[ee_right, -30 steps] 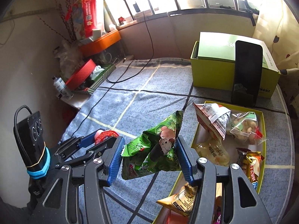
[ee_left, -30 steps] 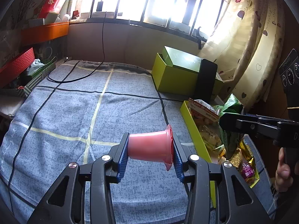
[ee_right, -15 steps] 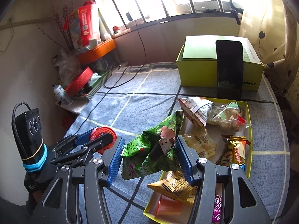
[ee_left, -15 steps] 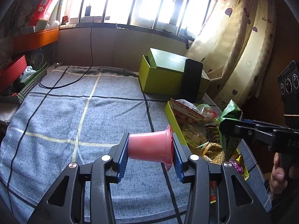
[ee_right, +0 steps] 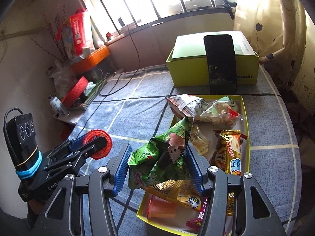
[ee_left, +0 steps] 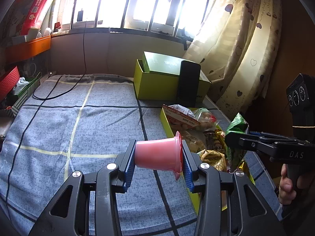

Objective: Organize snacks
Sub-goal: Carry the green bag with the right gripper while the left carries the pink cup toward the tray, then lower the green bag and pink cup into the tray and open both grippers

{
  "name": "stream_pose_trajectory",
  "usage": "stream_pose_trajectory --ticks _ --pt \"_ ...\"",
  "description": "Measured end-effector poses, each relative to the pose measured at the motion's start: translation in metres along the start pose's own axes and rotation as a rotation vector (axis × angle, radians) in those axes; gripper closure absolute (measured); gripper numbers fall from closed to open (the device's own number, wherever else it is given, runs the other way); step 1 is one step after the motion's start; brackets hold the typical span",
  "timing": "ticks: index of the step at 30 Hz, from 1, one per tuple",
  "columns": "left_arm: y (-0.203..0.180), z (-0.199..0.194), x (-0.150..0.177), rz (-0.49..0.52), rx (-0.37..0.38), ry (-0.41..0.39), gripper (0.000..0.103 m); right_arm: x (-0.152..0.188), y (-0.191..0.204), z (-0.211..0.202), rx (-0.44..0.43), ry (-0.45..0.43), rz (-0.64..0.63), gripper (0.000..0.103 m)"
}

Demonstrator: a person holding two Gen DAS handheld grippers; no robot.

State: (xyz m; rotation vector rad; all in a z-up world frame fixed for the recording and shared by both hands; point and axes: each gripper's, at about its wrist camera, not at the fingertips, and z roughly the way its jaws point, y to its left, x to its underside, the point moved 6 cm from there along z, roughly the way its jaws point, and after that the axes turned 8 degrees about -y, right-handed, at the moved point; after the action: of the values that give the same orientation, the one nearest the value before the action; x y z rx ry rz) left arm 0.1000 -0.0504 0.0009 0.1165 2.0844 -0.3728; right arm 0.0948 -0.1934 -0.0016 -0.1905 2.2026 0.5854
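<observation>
Pink jelly cup (ee_left: 157, 155) sits clamped sideways in my left hand-held gripper (ee_left: 158, 164); my right hand-held gripper (ee_right: 157, 169) pinches the green bag (ee_right: 163, 161), which could slip short of the yellow tray (ee_right: 246, 125).

I've swung the green snack bag (ee_right: 163, 161) over the yellow tray (ee_right: 245, 106), which slid toward frame center; more snacks show now.

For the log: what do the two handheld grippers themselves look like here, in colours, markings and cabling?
Both are black skeletal frames with triangular cut-outs, silver pivot screws and ribbed blue pads on the jaws. The right gripper shows white "DAS" lettering, a black three-dial box and a bare hand on its grip. The left gripper reads "GenRob...", carries a similar box with a black cable, a yellow band and blue bands.
</observation>
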Motion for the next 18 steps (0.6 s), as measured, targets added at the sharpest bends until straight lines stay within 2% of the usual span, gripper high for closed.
stream_pose_trajectory --ticks 12,18 --pt "-0.030 0.015 0.002 0.042 0.046 0.036 0.060 0.003 -0.033 -0.010 0.028 -0.013 0.056 0.049" --pt "-0.041 0.023 0.002 0.062 0.069 0.047 0.060 0.011 -0.048 -0.010 0.066 0.012 0.056 0.048"
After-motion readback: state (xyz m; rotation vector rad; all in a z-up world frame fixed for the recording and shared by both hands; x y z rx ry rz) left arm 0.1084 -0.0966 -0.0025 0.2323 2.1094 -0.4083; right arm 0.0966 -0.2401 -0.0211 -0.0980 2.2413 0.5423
